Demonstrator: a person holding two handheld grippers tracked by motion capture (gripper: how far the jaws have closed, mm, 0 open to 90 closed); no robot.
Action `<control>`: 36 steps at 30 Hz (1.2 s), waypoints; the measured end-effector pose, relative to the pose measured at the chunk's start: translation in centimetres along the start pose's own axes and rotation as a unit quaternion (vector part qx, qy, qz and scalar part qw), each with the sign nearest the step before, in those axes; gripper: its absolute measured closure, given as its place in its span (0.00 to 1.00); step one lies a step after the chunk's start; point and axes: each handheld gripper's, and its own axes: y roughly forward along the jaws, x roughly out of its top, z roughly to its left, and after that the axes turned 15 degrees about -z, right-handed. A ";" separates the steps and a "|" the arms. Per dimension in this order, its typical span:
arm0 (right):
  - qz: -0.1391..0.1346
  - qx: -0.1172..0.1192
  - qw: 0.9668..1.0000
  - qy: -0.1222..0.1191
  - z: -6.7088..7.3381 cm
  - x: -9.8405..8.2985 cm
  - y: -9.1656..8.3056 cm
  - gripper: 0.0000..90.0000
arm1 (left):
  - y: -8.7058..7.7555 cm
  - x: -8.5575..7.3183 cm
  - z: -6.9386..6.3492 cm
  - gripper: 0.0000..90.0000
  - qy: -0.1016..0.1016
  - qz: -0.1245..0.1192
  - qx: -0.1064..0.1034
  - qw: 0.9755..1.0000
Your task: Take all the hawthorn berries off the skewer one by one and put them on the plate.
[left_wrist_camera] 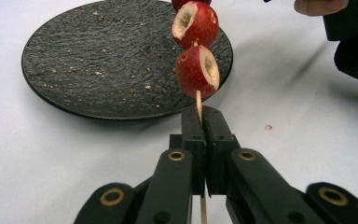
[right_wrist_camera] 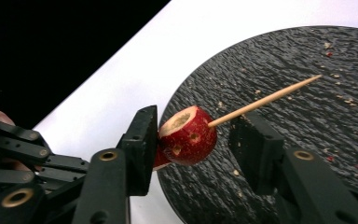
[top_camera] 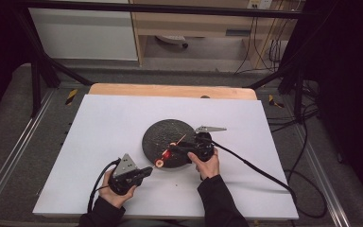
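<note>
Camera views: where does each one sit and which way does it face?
High view: above the table, looking forward and down; forearms, left hand-held gripper, right hand-held gripper.
Left gripper view: along shut jaws gripping the skewer.
Right gripper view: along its jaws, fruit piece between them.
Shared: the black plate.

**Both hands low at the near edge**

We hold our left gripper (top_camera: 147, 171) near the table's near edge, forearm coming in from below, jaws pressed together and pointing right and away. Our right gripper (top_camera: 178, 149) lies further in, pointing left toward the other. Its jaws stand apart, one pad (right_wrist_camera: 145, 135) touching what sits between them, the other clear.
</note>
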 end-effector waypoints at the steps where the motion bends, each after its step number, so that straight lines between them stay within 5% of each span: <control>1: 0.000 0.001 1.000 0.003 0.0 0.0 0.0 0.62 | 0.0 0.0 0.0 0.98 0.000 -0.001 0.000 1.000; 16: -0.022 0.009 0.999 0.025 0.0 1.0 -0.5 0.68 | -0.5 0.2 -0.1 0.98 0.006 -0.020 0.004 1.000; 36: -0.074 -0.057 0.996 0.002 -2.0 5.6 -2.4 0.68 | -1.2 0.2 0.3 0.98 0.008 -0.023 0.007 1.000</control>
